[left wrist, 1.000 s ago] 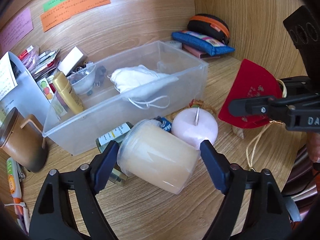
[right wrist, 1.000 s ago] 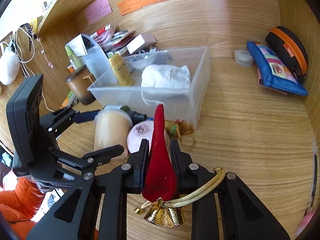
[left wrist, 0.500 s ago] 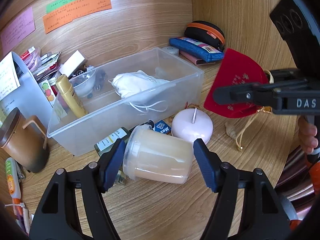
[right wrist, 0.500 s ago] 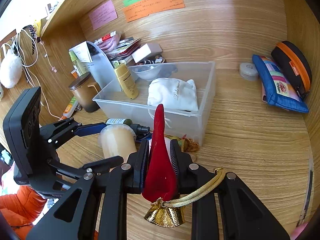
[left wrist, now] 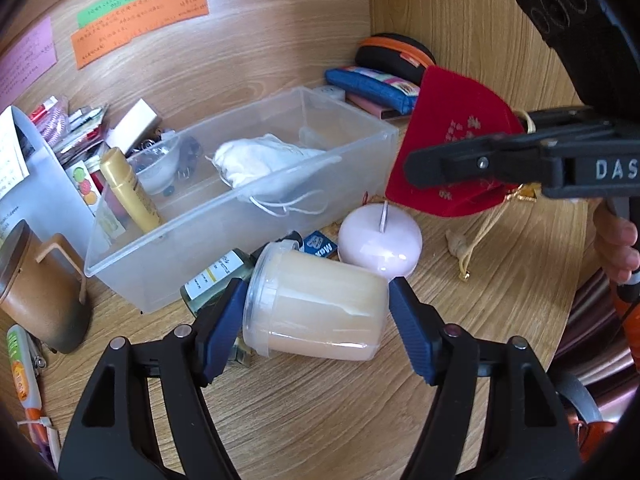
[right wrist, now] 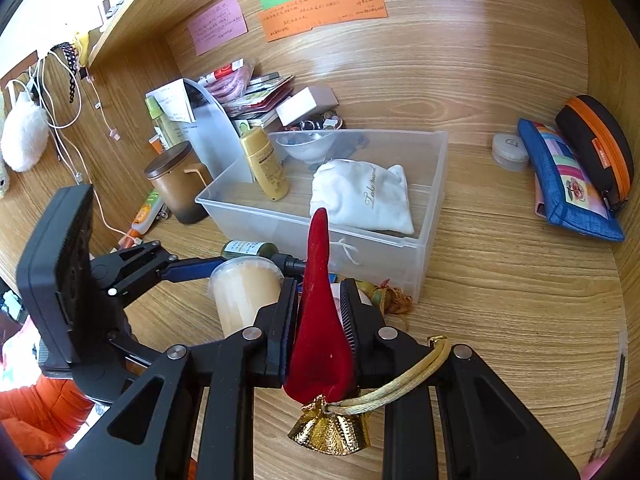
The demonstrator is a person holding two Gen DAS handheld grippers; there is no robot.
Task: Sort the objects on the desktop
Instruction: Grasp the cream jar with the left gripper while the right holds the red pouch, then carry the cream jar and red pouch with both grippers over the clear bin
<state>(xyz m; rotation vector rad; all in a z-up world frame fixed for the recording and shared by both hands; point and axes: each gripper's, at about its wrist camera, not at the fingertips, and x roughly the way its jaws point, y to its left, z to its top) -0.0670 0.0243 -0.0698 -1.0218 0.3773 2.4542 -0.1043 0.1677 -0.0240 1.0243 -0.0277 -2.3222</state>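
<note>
My left gripper [left wrist: 314, 320] is shut on a cream plastic jar [left wrist: 316, 312], held sideways just above the desk in front of the clear storage box [left wrist: 132, 264]; the jar also shows in the right wrist view [right wrist: 244, 292]. My right gripper [right wrist: 319, 312] is shut on a red velvet drawstring pouch [right wrist: 318, 332] with gold trim and cord, held in the air in front of the box [right wrist: 420, 256]. The pouch shows at the right of the left wrist view [left wrist: 448, 128]. The box holds a white cloth bag [right wrist: 364, 196], a gold bottle [right wrist: 266, 164] and a small clear bowl [right wrist: 306, 146].
A pink round candle [left wrist: 380, 240], a green glass bottle [left wrist: 212, 276] and small trinkets [right wrist: 390, 294] lie in front of the box. A brown mug [right wrist: 176, 184] stands left. A blue pouch [right wrist: 568, 184], black-orange case [right wrist: 600, 140] and small round tin [right wrist: 509, 152] sit right. Wooden walls enclose the desk.
My left gripper has lifted the jar up and back, turning it more level. My right gripper has raised the red pouch and moved it toward the box.
</note>
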